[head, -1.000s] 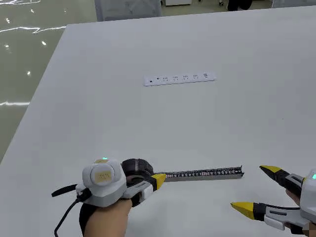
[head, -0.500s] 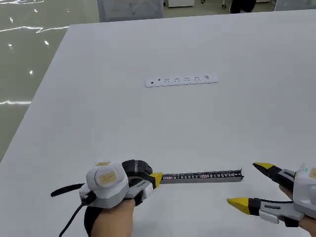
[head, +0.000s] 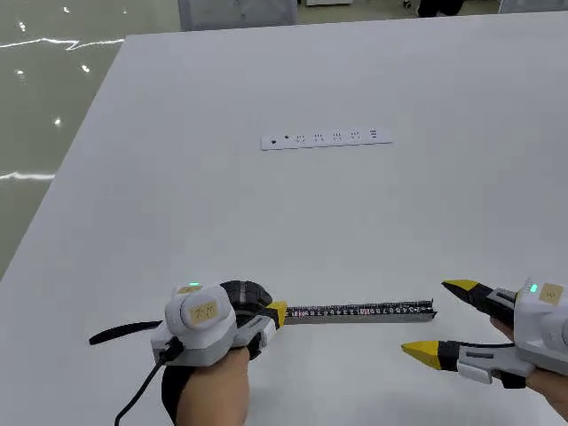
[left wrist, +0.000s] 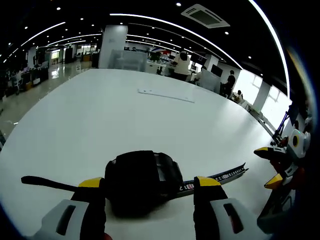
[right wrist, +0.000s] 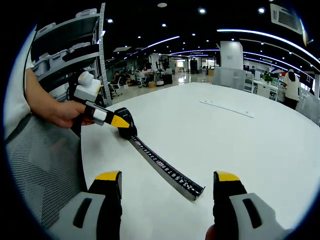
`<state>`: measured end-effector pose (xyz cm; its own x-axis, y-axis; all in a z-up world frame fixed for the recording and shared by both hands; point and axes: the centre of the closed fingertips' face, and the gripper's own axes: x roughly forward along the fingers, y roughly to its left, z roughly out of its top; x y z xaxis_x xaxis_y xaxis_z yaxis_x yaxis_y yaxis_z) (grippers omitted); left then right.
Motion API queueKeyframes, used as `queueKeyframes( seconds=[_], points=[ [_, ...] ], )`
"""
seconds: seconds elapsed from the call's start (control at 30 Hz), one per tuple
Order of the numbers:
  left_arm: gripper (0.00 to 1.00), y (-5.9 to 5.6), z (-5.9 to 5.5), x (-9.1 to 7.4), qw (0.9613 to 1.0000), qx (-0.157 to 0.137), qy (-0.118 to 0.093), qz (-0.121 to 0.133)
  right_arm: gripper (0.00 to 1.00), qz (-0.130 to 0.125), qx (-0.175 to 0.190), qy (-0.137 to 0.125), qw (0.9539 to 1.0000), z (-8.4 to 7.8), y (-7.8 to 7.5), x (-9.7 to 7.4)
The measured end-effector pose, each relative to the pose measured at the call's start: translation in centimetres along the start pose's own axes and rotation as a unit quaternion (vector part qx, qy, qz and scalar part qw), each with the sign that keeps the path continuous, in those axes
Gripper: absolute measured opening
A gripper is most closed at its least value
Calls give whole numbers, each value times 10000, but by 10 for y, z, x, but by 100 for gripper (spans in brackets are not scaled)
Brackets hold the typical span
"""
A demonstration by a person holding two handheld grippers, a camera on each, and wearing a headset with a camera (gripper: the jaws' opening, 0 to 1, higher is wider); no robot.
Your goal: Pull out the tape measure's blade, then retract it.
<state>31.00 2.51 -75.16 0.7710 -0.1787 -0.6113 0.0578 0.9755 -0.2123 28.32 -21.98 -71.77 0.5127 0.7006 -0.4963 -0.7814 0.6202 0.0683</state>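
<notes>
Lying flat on the white surface, the blade is seen drawn part-way out of the tape measure. It runs rightward in the head view, printed scale upward. The black case is found at the near edge of the surface. It is clamped between the yellow-tipped jaws of the left tool.

Left gripper view: the case is flanked by both jaws of the left tool, which are closed in against its sides. The blade is seen leaving past the right-hand jaw. A black strap is trailed off to the left across the surface.

The right tool is held with jaws spread wide; nothing is gripped. Its tips are placed just beside the blade's free end, one above and one below in the head view.

Right gripper view: the blade is laid between the open jaws of the right tool. Its end is touched by neither. The case is noted at the far end, pinched in the other tool, which is held by a hand.

A white power strip is noted farther back on the surface, well apart from the tape measure. It is also recorded in the left gripper view and the right gripper view.
</notes>
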Motion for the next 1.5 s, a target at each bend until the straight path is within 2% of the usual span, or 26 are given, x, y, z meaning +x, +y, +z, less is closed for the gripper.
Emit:
queueKeyframes(
  seconds=[0.4,0.77,0.97,1.2,1.5],
  points=[
    [60,8,-1,1,9998,-132,17,163,62,186,-212,336,9990,-12,-11,7],
    [60,8,-1,3,9997,-174,24,194,56,346,-243,548,9976,-25,-16,13],
    [60,8,-2,4,9997,-180,55,183,47,434,-301,725,9960,-31,-20,15],
    [60,8,-2,4,9997,-176,76,171,41,456,-347,765,9954,-32,-22,14],
    [59,7,-3,4,9997,-167,135,135,31,725,-643,992,9903,-45,-31,20]
  ],
)
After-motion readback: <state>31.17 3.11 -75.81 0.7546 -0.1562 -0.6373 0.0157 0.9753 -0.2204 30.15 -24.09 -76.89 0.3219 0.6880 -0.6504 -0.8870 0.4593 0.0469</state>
